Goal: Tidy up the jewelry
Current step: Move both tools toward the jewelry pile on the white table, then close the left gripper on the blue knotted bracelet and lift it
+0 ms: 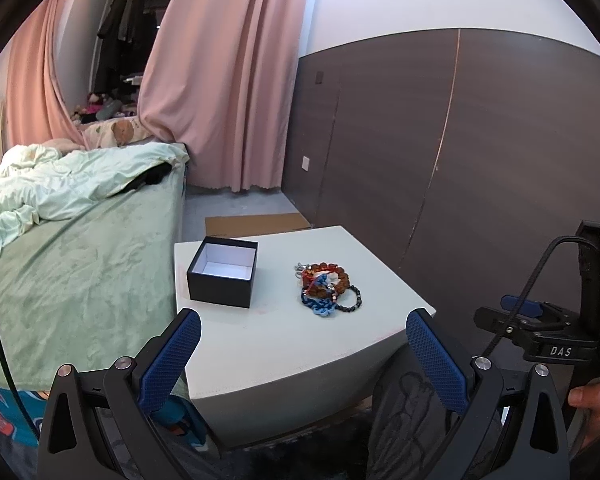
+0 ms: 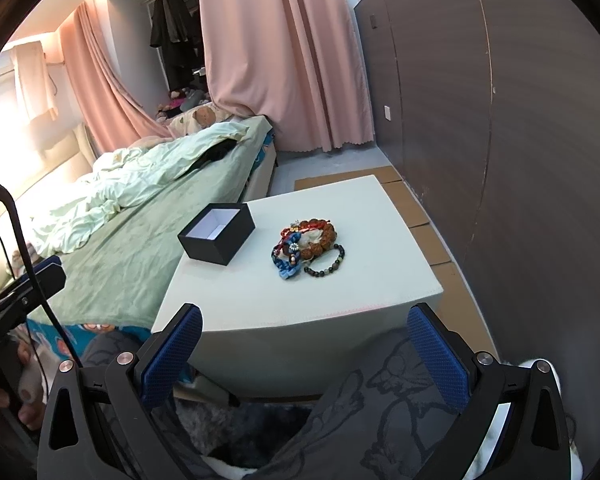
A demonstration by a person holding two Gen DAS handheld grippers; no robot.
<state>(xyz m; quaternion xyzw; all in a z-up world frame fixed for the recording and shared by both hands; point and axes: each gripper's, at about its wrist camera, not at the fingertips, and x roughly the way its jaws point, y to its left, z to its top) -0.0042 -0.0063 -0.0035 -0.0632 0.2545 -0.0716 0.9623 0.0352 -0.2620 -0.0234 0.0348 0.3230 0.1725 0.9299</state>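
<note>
We held the left gripper (image 1: 302, 354) and the right gripper (image 2: 304, 350) near the front edge of the pale table (image 1: 292, 344), both with jaws spread wide and nothing between them. The jewelry pile (image 1: 328, 286) of tangled bracelets, brown-beaded, dark-beaded and blue-corded, lay on the tabletop, apart from the open black box (image 1: 223, 272) standing empty to its left.
</note>
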